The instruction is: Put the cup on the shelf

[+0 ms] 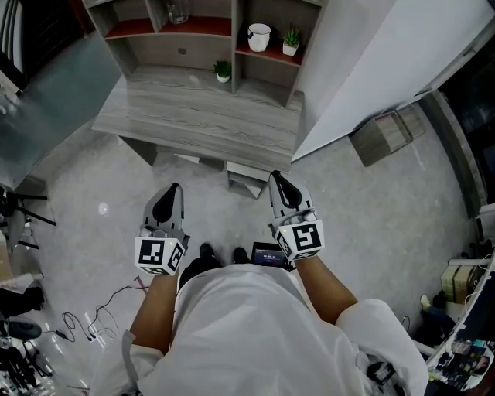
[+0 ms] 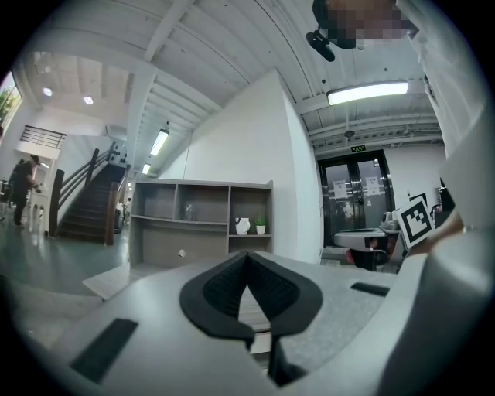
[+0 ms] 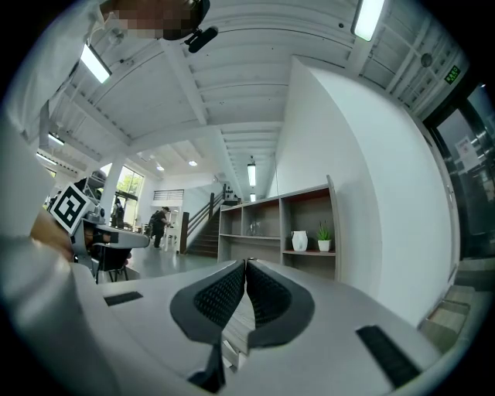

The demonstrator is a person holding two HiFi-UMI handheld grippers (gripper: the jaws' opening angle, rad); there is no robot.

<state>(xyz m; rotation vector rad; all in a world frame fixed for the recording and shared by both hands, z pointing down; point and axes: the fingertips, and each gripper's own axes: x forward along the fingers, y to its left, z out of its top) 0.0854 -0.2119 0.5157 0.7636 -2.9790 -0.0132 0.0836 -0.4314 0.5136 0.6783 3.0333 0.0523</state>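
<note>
A white cup (image 1: 259,36) stands on the red-lined right compartment of the grey shelf unit (image 1: 203,46), beside a small potted plant (image 1: 291,40). In the gripper views the same cup (image 2: 243,226) (image 3: 299,240) shows far ahead. My left gripper (image 1: 172,189) and right gripper (image 1: 277,179) hang side by side over the floor, well short of the low grey table (image 1: 155,116). Both are shut, jaw tips touching, with nothing between them (image 2: 247,256) (image 3: 246,264).
A second small plant (image 1: 223,72) stands on the table's back edge and a glass (image 1: 177,11) in the middle shelf compartment. A white wall panel (image 1: 371,69) runs along the right, a cardboard box (image 1: 384,137) by it. Cables (image 1: 93,321) lie on the floor at left.
</note>
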